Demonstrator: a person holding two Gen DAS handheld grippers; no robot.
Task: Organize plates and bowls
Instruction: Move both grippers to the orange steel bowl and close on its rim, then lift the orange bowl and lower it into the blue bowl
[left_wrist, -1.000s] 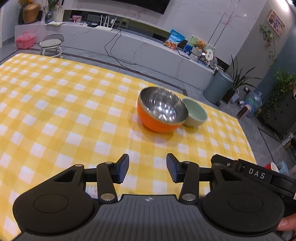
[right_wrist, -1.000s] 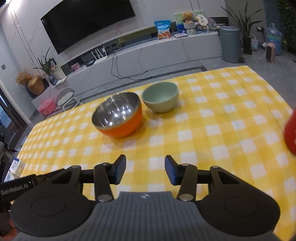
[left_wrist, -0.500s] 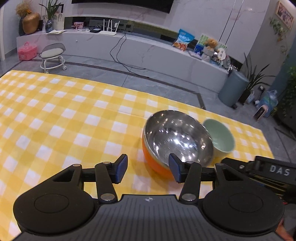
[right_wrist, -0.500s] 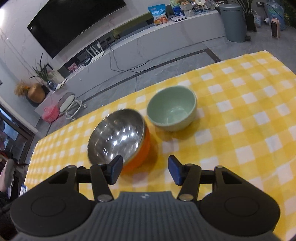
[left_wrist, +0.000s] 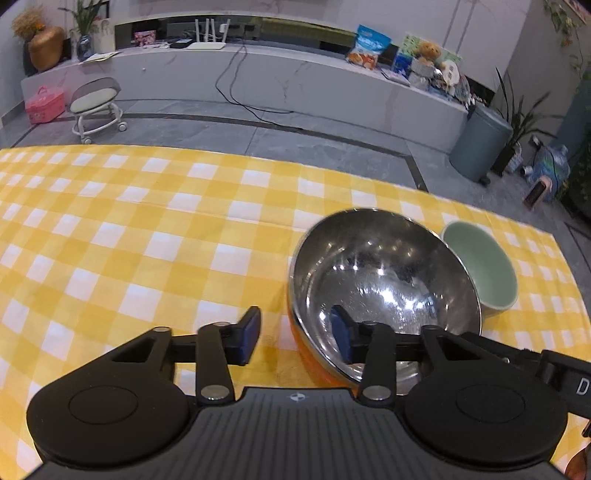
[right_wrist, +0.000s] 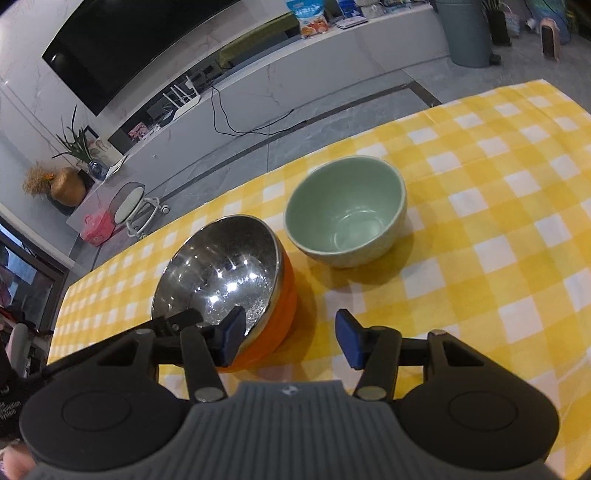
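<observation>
- Bowls sit side by side on the bench under a yellow checked cloth (right_wrist: 517, 184): an orange bowl (right_wrist: 280, 314) with a steel inside, and a green bowl (right_wrist: 347, 214) just beside it.
- Left gripper (left_wrist: 293, 338) has its jaws open, straddling the orange bowl's near rim, one finger inside and one outside.
- Right gripper (right_wrist: 290, 338) hangs with jaws open, holding nothing, near the orange bowl.
</observation>
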